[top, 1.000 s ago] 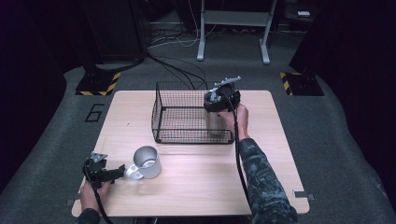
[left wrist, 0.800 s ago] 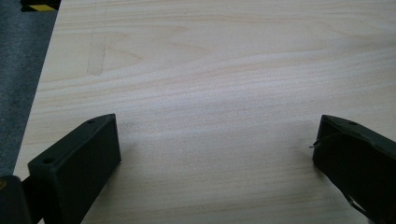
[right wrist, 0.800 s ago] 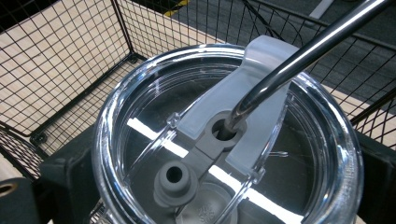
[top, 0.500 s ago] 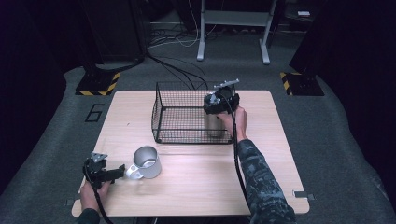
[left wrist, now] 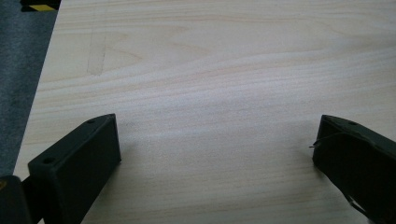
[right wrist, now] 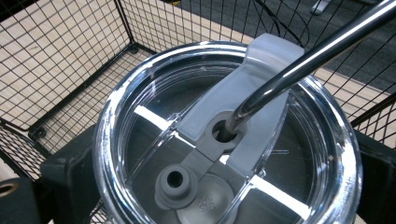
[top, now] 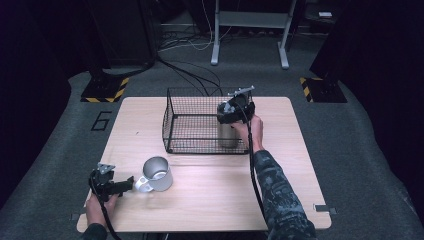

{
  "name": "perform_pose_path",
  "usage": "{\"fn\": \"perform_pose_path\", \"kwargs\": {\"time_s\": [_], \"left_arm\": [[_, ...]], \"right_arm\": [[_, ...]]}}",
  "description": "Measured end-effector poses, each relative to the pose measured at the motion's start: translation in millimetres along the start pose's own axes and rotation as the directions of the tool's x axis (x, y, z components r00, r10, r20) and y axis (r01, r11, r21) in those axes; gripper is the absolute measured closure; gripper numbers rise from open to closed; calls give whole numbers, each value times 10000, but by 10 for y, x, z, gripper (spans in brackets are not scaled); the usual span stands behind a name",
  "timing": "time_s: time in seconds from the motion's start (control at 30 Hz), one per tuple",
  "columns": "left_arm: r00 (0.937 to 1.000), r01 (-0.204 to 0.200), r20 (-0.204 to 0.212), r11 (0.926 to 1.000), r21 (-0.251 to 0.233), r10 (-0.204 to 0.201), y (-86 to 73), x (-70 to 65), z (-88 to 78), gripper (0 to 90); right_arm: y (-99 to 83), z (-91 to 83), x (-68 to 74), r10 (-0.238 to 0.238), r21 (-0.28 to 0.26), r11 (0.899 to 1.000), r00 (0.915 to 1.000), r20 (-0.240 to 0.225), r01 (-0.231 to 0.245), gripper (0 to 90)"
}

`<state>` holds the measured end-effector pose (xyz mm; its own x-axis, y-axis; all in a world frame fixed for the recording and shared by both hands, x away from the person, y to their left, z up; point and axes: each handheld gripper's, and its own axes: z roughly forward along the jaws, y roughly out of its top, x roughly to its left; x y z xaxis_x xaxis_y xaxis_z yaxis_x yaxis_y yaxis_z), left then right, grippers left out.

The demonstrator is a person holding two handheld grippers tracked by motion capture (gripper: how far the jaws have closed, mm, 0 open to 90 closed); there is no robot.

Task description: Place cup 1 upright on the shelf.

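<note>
Inside the basket (top: pixel 195 125), at its near right corner, the right claw (right wrist: pixel 224 186) grips an upright tumbler (right wrist: pixel 229 135) from the side, straw (right wrist: pixel 308 51) leaning away, while the left claw (left wrist: pixel 215 154) gapes wide and empty over bare desk (left wrist: pixel 210 70), mug (top: pixel 157 173) just beside it.

The wire basket (top: pixel 192 122) stands at the rear centre of the desk (top: pixel 210 200); the tumbler (top: pixel 227 134) stands upright in its right front corner, a straw (right wrist: pixel 317 51) through its lid (right wrist: pixel 224 140); the mug (top: pixel 157 174) stands on the desk front left, right of the left gripper (top: pixel 127 184).
</note>
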<state>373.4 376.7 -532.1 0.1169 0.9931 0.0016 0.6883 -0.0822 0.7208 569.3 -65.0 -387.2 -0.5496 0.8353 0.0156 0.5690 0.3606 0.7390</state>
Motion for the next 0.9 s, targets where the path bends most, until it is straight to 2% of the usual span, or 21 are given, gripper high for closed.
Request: {"fn": "perform_pose_path", "kwargs": {"time_s": [0.17,0.27,0.33,0.43,0.57,0.63,0.73,0.8,0.9], "left_arm": [[10000,-12,5,10000,0,12,1,0,0,7],[10000,-14,7,10000,0,14,1,0,1,7],[10000,-15,8,10000,4,15,1,0,0,6],[10000,-11,7,10000,0,11,1,0,1,6],[10000,-15,7,10000,3,15,1,0,0,6],[10000,-7,8,10000,4,7,1,-1,0,6],[10000,-12,8,10000,-1,12,1,0,1,6],[10000,-13,8,10000,2,13,1,0,0,6],[10000,-10,8,10000,5,10,1,-1,0,6]], "right_arm": [[-31,-13,-6,-50,-103,9999,10000,-9,50,30],[-23,-34,-10,-58,166,9998,9998,-166,60,19],[-14,-49,-18,-93,159,9998,9997,-223,97,18],[32,-130,-30,41,71,10000,9993,-385,-38,0],[63,-206,-7,-273,261,9993,9993,-251,279,0],[68,-245,-14,-450,118,9989,9987,-253,453,0],[71,-315,-3,-399,104,9991,9990,-224,401,0],[76,-384,9,-556,51,9984,9984,-133,557,0],[71,-446,20,-570,-65,9984,9981,-221,568,0]]}}
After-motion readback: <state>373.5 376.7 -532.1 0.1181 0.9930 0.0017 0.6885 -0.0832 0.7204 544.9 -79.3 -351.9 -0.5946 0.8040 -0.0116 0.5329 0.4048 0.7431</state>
